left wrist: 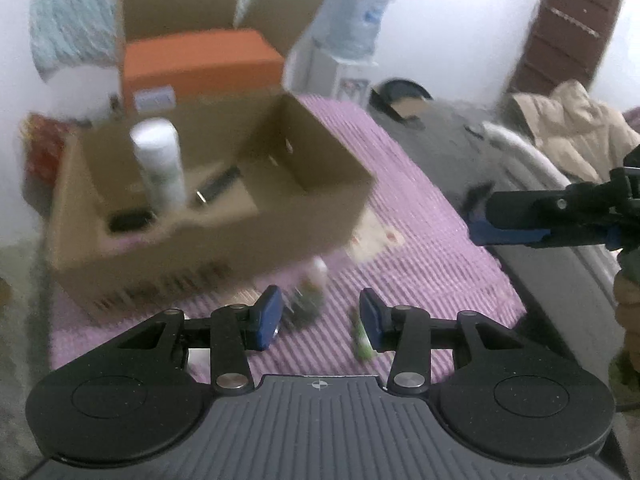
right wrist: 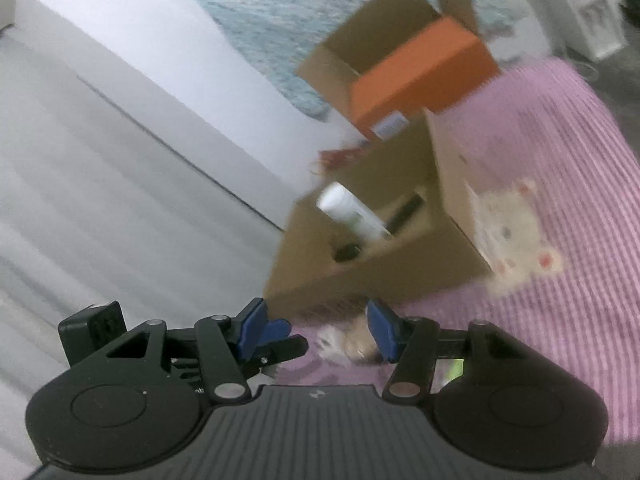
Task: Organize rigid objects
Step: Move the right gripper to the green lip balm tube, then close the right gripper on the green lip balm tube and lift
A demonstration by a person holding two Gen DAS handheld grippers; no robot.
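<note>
Both jaws are standing released and empty; the left gripper (left wrist: 318, 320) is nearing a small blurred bottle (left wrist: 314, 286), so centre it before closing, then carry it to the open brown cardboard box (left wrist: 332, 184).

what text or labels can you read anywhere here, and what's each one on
No text can be read; both views are blurred.
White label on the orange box: too blurred.
Dark print along the cardboard box front: too blurred.
Label on the water jug: too blurred.
White bottle in the box: green patch, no legible words.

Both wrist cameras look down, fairly near, onto the purple mat (left wrist: 420, 240); both show the open cardboard box (left wrist: 224, 236).
</note>
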